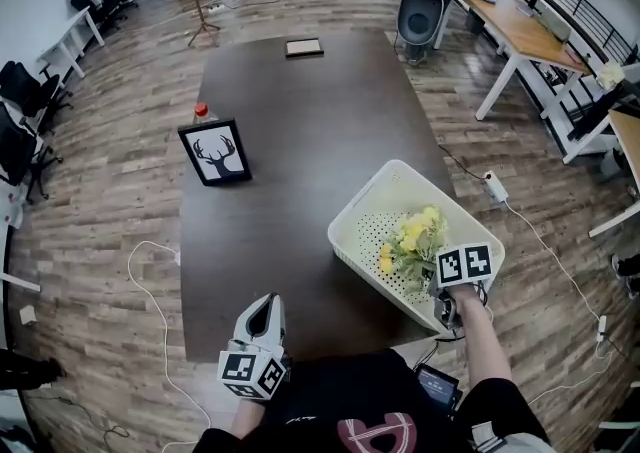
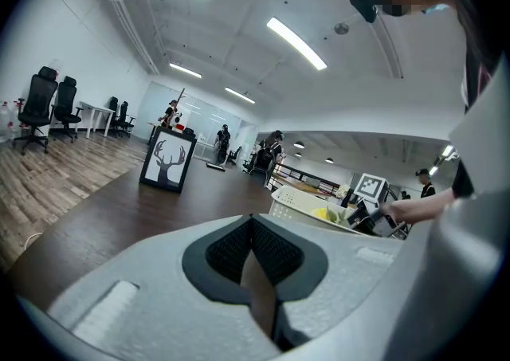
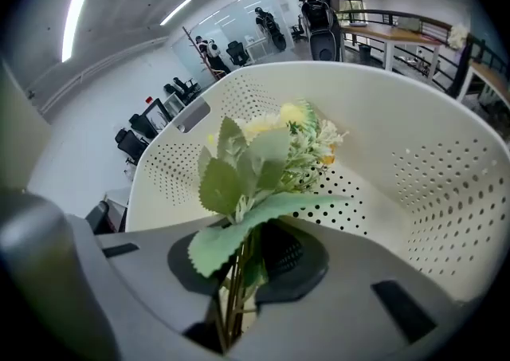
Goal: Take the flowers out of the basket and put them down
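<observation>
A bunch of yellow flowers (image 1: 411, 242) with pale green leaves lies in the white perforated basket (image 1: 372, 211) at the table's near right corner. My right gripper (image 1: 452, 309) sits at the basket's near rim, shut on the stems. In the right gripper view the flowers (image 3: 267, 156) stick up from between the closed jaws, with the basket wall (image 3: 430, 152) behind them. My left gripper (image 1: 264, 320) is at the table's near edge, shut with nothing in it. In the left gripper view the basket (image 2: 296, 205) is at the right, far from the jaws.
A framed deer picture (image 1: 215, 152) stands on the dark table (image 1: 300, 111) at the left, an orange-capped bottle (image 1: 202, 112) behind it. A flat dark object (image 1: 304, 47) lies at the far end. Office chairs and desks stand around on the wooden floor.
</observation>
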{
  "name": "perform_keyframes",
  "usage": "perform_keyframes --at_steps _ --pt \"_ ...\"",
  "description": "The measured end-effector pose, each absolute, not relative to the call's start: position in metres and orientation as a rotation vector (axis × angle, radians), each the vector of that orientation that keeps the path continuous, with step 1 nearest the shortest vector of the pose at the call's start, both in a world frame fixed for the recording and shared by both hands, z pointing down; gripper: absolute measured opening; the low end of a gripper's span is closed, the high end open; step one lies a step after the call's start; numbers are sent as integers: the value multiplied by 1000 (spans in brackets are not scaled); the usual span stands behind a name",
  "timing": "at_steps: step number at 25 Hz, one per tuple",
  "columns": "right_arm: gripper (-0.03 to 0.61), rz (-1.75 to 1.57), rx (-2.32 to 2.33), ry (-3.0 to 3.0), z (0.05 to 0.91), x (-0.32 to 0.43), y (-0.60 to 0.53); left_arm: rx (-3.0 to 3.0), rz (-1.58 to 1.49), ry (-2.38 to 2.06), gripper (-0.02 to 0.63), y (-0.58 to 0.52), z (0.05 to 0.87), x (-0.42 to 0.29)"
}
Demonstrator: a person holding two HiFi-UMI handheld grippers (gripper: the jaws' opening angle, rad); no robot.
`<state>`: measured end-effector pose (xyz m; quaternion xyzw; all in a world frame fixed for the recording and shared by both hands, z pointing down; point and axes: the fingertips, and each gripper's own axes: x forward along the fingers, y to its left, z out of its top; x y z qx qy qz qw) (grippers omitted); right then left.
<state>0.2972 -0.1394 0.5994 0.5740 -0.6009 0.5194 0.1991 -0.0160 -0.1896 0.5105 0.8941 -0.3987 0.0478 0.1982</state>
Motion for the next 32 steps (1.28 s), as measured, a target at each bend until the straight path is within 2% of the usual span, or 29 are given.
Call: perform_keyframes --at_steps 23,32 --pt "55 1116 1833 -1835 494 287 -161 2498 78 -1131 7 -187 507 -43" --pt "54 1051 1860 -1942 458 262 -161 2510 82 -1104 7 -181 504 -46"
